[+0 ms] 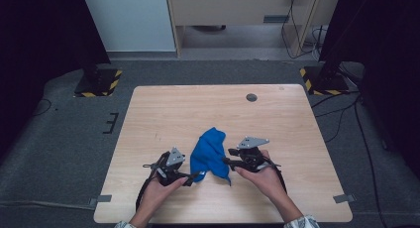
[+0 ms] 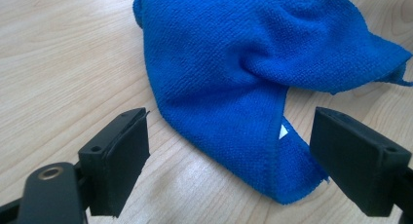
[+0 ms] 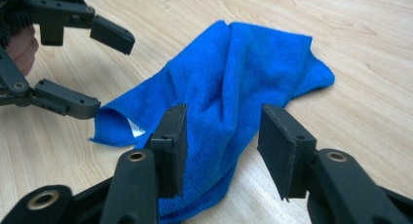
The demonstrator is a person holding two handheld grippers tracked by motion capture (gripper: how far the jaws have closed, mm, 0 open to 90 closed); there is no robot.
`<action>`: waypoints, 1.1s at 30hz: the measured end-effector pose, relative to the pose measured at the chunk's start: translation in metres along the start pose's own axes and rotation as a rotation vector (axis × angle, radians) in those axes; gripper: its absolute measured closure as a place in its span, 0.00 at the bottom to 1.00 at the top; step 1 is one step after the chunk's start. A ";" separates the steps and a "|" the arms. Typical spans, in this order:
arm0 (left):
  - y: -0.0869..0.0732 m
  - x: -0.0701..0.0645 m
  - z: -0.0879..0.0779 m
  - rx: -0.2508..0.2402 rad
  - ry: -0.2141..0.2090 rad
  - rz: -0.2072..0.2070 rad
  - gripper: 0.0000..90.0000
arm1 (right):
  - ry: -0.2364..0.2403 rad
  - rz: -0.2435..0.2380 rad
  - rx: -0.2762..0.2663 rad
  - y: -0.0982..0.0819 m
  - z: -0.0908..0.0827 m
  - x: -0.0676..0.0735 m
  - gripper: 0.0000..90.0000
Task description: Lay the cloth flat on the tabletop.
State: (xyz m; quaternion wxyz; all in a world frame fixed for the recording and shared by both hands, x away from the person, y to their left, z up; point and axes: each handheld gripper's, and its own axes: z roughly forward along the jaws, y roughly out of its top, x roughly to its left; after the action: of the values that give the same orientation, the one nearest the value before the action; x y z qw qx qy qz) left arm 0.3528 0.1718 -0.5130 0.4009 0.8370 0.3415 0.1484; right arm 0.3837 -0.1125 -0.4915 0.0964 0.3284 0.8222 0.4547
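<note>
Between both tools (image 1: 194,177) (image 1: 229,161) (parted): blue cloth (image 1: 208,152)

Crumpled blue cloth (image 1: 210,153) on wooden table (image 1: 163,114), left tool (image 1: 190,177) and right tool (image 1: 229,157) flanking it

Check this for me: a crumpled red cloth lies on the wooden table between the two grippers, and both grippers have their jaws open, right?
Not quite: the cloth is blue, not red, as the high view shows. The rest holds: it lies crumpled on the wooden table between the left gripper and the right gripper, both with open jaws.
</note>
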 end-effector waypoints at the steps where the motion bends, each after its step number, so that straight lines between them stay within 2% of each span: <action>1: 0.000 -0.001 0.001 0.008 0.001 0.005 0.16 | 0.000 0.003 0.005 -0.001 0.001 0.000 0.59; 3: 0.000 -0.001 0.002 0.013 0.009 0.009 0.16 | 0.005 -0.001 0.020 -0.002 0.004 0.001 0.62; 7: 0.000 0.000 0.000 0.005 0.012 0.005 0.17 | 0.024 -0.024 0.038 -0.004 0.009 0.004 0.84; 10: 0.001 0.000 0.000 0.001 0.014 0.005 0.17 | 0.035 -0.037 0.019 0.000 0.007 0.006 0.96; 13: 0.001 0.001 -0.003 -0.008 0.029 0.005 0.18 | 0.050 -0.038 -0.010 0.007 0.004 0.011 0.97; 16: 0.001 0.004 -0.009 -0.021 0.053 -0.014 0.19 | 0.072 -0.040 -0.029 0.017 0.001 0.018 0.96; 19: -0.002 0.013 -0.018 -0.038 0.096 -0.051 0.20 | 0.087 -0.061 -0.043 0.032 0.004 0.029 0.95; 21: -0.003 0.016 -0.020 -0.040 0.113 -0.066 0.22 | 0.099 -0.074 -0.041 0.042 0.014 0.037 0.95; 22: -0.006 0.023 -0.025 -0.043 0.139 -0.097 0.22 | 0.098 -0.083 -0.033 0.046 0.021 0.041 0.94; 23: -0.007 0.027 -0.027 -0.046 0.147 -0.114 0.23 | 0.098 -0.086 -0.022 0.049 0.030 0.044 0.94; 26: -0.013 0.038 -0.031 -0.035 0.134 -0.138 0.27 | 0.102 -0.091 0.033 0.056 0.066 0.052 0.93; 29: -0.017 0.046 -0.035 -0.026 0.153 -0.153 0.28 | 0.093 -0.108 0.086 0.057 0.098 0.058 0.93; 33: -0.023 0.054 -0.039 -0.030 0.166 -0.186 0.28 | 0.063 -0.118 0.139 0.054 0.129 0.062 0.93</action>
State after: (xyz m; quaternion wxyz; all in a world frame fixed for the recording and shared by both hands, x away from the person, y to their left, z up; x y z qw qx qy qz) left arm 0.3613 0.2416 -0.5077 0.3958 0.7802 0.4477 0.1847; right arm 0.4199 0.0345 -0.5119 0.0742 0.2709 0.8723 0.4002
